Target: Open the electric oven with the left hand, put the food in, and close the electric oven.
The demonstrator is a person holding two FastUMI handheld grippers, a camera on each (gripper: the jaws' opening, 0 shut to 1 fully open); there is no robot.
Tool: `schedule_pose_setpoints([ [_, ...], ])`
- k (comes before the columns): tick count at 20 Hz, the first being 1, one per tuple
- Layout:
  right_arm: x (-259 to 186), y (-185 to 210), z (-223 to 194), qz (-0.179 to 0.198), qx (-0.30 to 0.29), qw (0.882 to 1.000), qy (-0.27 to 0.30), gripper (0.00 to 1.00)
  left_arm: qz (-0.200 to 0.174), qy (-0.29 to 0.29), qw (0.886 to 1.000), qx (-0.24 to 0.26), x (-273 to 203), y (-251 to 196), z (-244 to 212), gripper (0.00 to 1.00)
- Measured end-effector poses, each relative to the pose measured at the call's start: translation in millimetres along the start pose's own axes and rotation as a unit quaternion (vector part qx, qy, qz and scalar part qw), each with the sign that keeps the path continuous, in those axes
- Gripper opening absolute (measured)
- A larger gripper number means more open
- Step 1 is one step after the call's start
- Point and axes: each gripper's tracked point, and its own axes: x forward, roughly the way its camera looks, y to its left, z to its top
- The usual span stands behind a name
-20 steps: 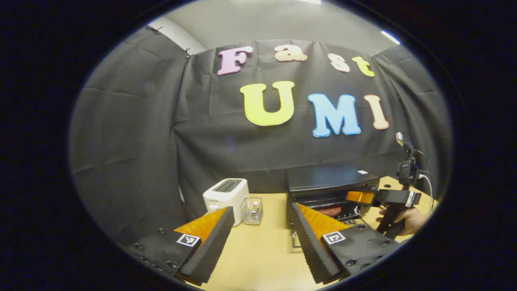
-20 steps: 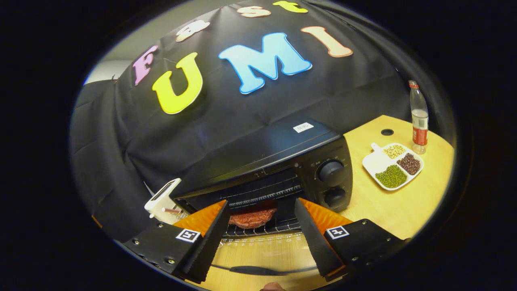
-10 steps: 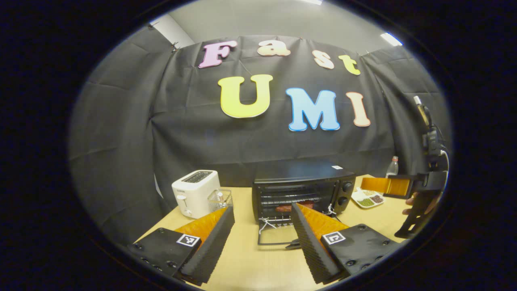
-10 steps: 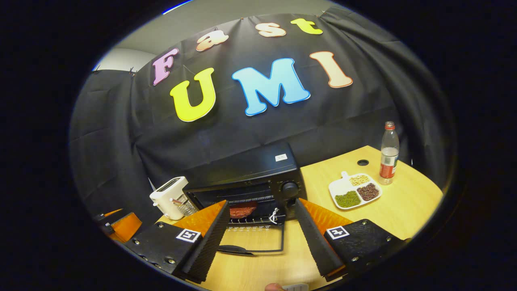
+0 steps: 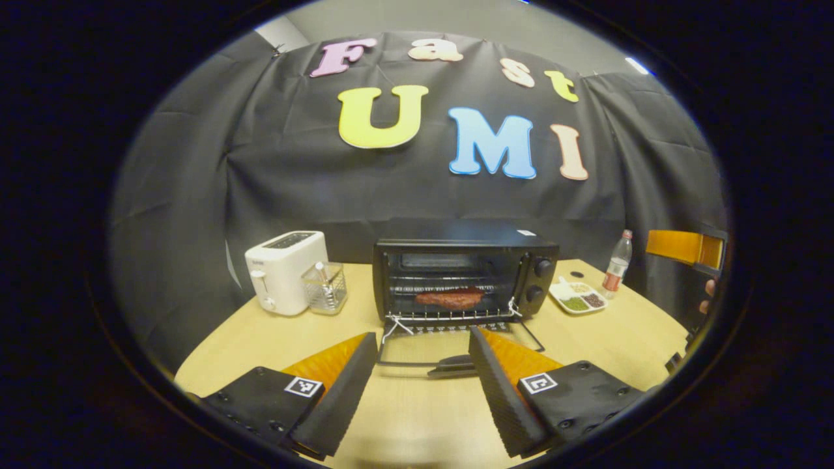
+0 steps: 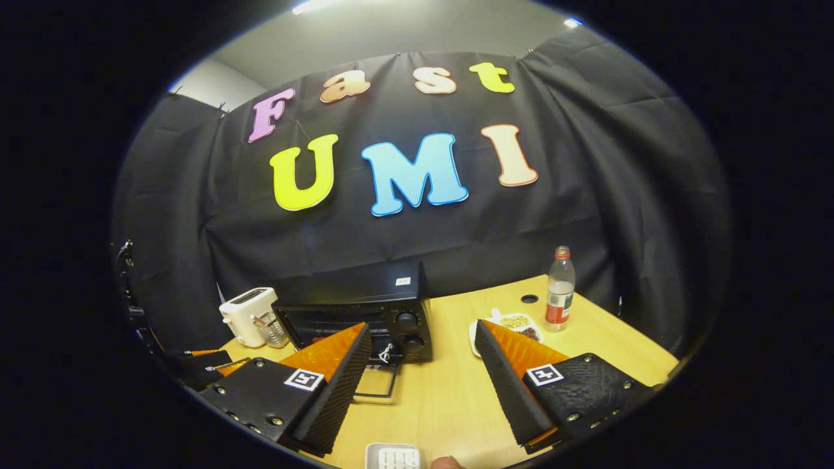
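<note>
The black electric oven stands mid-table with its glass door folded down flat toward me. A reddish slab of meat lies on the wire rack inside. My left gripper is open with nothing in it, a short way in front of the door's handle. In the right gripper view, my right gripper is open and holds nothing, well back from the oven and to its right. The right gripper's orange finger shows at the far right of the left gripper view.
A white toaster and a clear glass holder stand left of the oven. A divided plate of beans and a plastic bottle stand to its right. A small white object lies at the wooden table's near edge.
Both grippers have drawn back from the oven, the right one away from its mouth. The left view has swung to face the oven head-on. The meat stays on the rack.
</note>
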Motion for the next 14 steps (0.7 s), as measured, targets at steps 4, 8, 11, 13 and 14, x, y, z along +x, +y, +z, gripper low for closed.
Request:
schedule_pose_setpoints([
  [4,-21.0,-6.0,5.4,-0.017,-0.005,1.0,-0.007,0.97,-0.014,0.035,0.999,0.009,13.3,-14.2,-30.6,0.99],
  [8,-43.8,-6.6,15.1,-0.028,-0.026,0.999,-0.02,0.97,-0.038,0.08,0.996,0.01,28.3,-31.5,-71.2,0.99],
  [11,-52.5,-9.7,14.7,-0.04,-0.028,0.999,-0.016,0.97,-0.048,0.128,0.991,-0.009,39.6,-41.8,-103.5,0.91],
  [13,-58.9,-12.7,17.3,-0.048,-0.026,0.998,-0.013,0.97,-0.048,0.152,0.987,-0.016,47.6,-46.1,-117.8,0.95],
  [14,-61.6,-15.5,20.7,-0.053,-0.027,0.998,-0.016,0.97,-0.048,0.16,0.986,-0.013,51.8,-48.7,-122.4,0.91],
])
